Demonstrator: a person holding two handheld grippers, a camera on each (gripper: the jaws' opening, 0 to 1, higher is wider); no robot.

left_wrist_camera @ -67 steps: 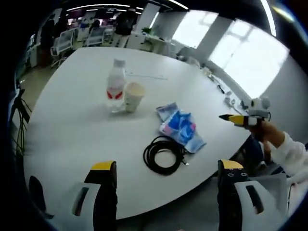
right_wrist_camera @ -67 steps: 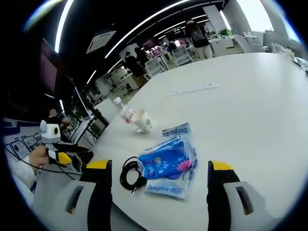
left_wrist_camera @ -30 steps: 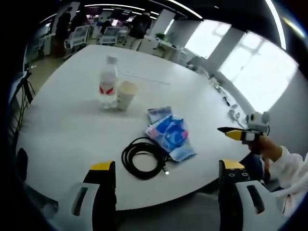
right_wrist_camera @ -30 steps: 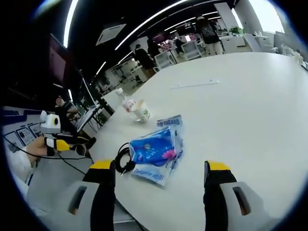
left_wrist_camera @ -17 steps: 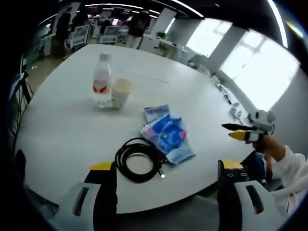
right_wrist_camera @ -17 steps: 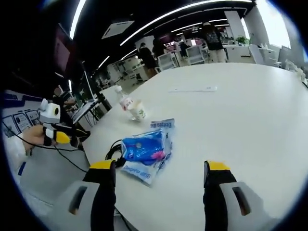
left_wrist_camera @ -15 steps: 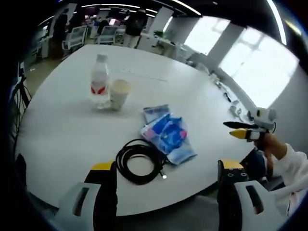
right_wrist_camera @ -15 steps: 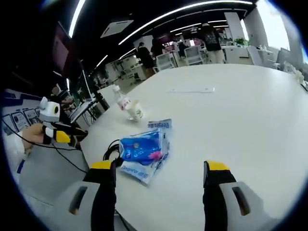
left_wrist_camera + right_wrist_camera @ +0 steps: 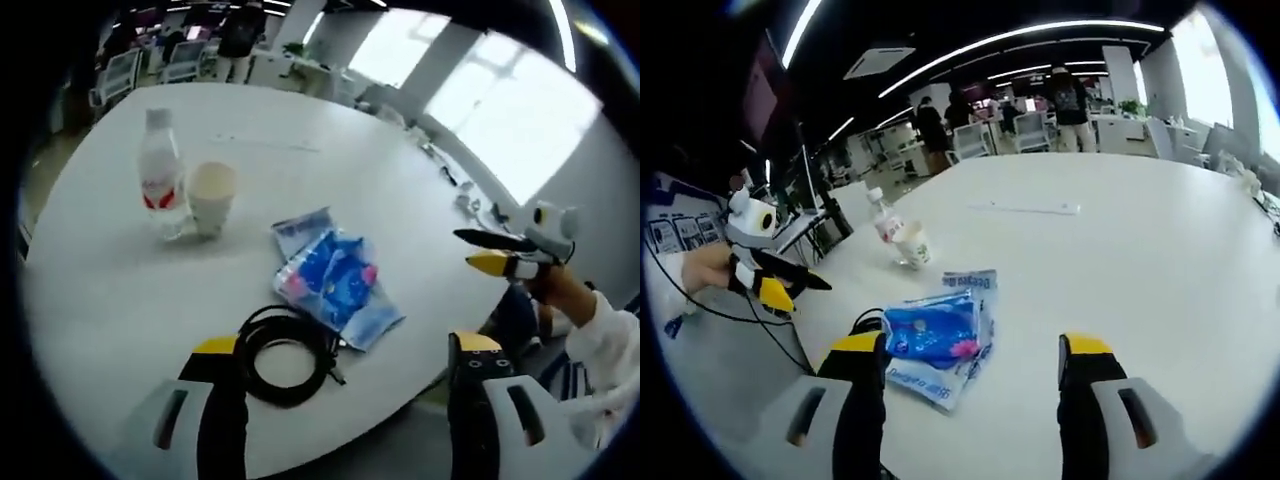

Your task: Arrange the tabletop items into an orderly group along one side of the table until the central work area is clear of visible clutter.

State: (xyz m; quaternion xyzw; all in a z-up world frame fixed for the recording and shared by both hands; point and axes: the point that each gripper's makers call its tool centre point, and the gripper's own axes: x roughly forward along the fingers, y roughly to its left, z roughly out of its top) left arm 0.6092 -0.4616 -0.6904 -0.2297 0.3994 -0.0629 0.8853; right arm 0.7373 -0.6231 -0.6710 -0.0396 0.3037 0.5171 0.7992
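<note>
On the white table [image 9: 100, 290] stand a clear bottle with a red label [image 9: 160, 185] and a paper cup [image 9: 211, 197], side by side. Nearer lie blue plastic packets [image 9: 335, 280] and a coiled black cable [image 9: 285, 352]. My left gripper [image 9: 342, 345] hangs open above the table's near edge, over the cable. My right gripper [image 9: 505, 255] is off the table's right edge, held in a hand. In the right gripper view the bottle [image 9: 885, 228], cup [image 9: 912, 245], packets [image 9: 940, 335] and cable [image 9: 865, 322] lie ahead of my open right gripper [image 9: 970, 345]. The left gripper [image 9: 765, 275] is at the left.
A thin white strip [image 9: 1025, 207] lies flat farther across the table. Small items [image 9: 470, 200] sit along the table's far right edge. Office chairs and standing people [image 9: 1070, 95] are beyond the table. A black wire [image 9: 700, 300] trails from the left gripper.
Both views have shifted as the hands moved closer to the table. The bottle, cup, packets and cable lie where they were. Both grippers stay open.
</note>
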